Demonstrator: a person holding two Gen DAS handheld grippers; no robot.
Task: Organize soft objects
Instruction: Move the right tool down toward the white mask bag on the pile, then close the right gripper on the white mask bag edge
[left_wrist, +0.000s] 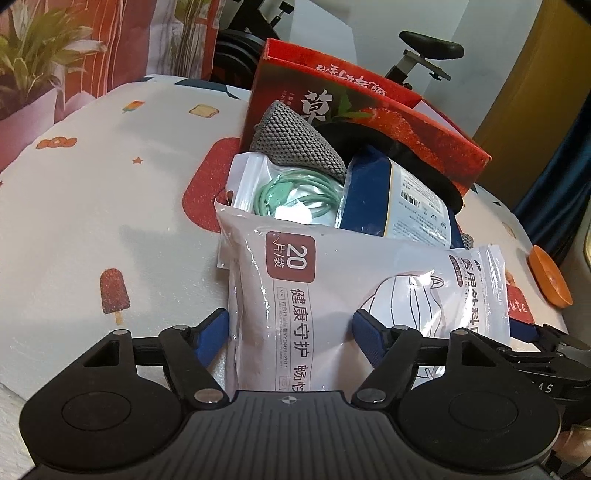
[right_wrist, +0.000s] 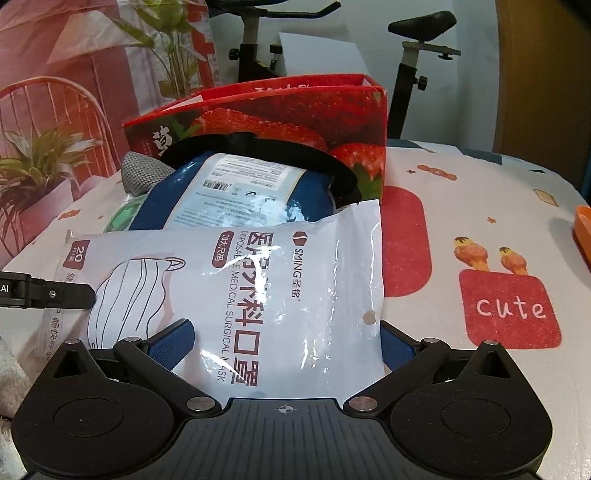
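Note:
A white pack of surgical masks (left_wrist: 332, 295) lies in front of the red strawberry box (left_wrist: 369, 110). My left gripper (left_wrist: 291, 332) holds one end of it between blue pads. My right gripper (right_wrist: 284, 343) holds the other end of the mask pack (right_wrist: 266, 288). Behind it, leaning out of the red box (right_wrist: 295, 114), are a blue pack (left_wrist: 391, 195), a clear bag with a green cable (left_wrist: 295, 192) and a grey mesh pouch (left_wrist: 295, 140). The blue pack (right_wrist: 240, 192) and grey pouch (right_wrist: 140, 173) also show in the right wrist view.
The table has a white cloth with ice-cream prints (left_wrist: 92, 203). An orange dish (left_wrist: 550, 277) sits at the right edge. An exercise bike (right_wrist: 413, 55) and a plant-print curtain (right_wrist: 74, 92) stand behind the table. The left gripper's body (right_wrist: 40, 291) shows at left.

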